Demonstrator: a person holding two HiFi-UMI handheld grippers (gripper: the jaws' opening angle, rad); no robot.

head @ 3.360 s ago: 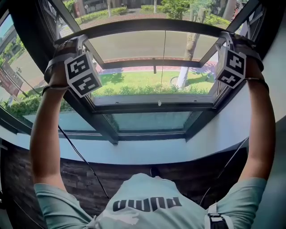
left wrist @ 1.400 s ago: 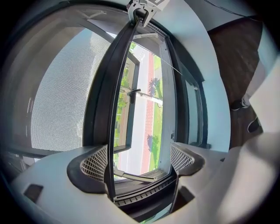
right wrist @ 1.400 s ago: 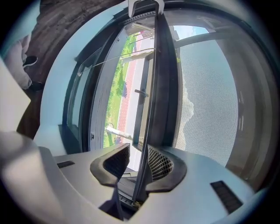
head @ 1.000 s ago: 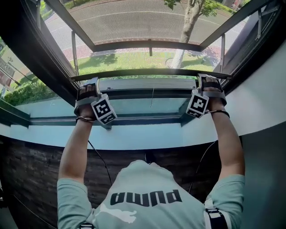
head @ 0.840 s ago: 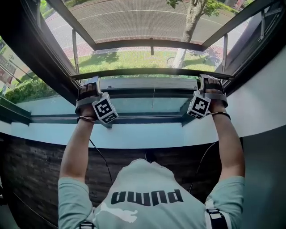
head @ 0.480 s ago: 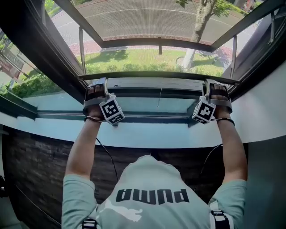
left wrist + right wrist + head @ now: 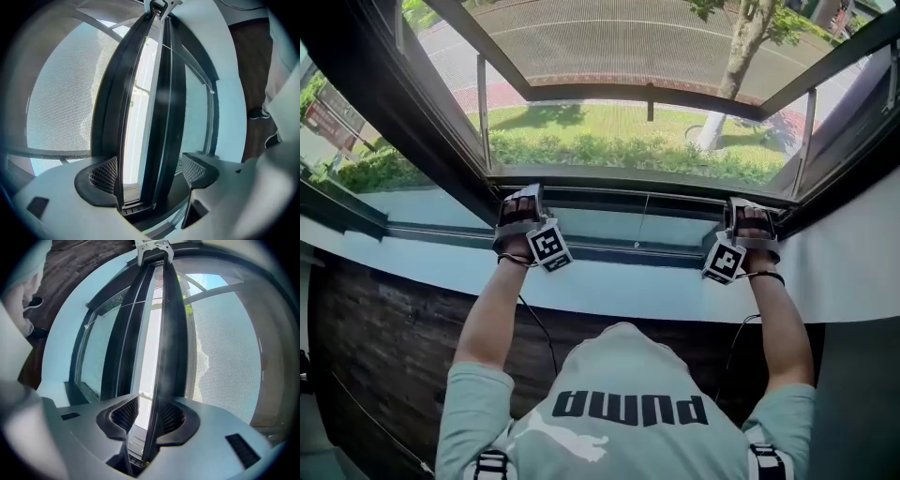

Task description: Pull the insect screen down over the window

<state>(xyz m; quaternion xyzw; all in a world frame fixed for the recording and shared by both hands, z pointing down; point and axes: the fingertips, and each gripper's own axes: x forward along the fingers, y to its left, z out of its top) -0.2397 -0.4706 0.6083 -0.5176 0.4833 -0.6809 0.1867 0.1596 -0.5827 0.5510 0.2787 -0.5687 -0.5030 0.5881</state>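
Head view: we find the screen's bottom bar (image 7: pixel 628 187) lying 9-to-3 o'clock, left gripper (image 7: pixel 522 199) and right gripper (image 7: pixel 748 214) clamped level near its ends, lower frame (image 7: pixel 628 249) just toward 6 o'clock.

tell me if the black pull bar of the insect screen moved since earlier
Yes, down: the black metal pull bar now sits far lower in the window, much closer to the pale sill below.
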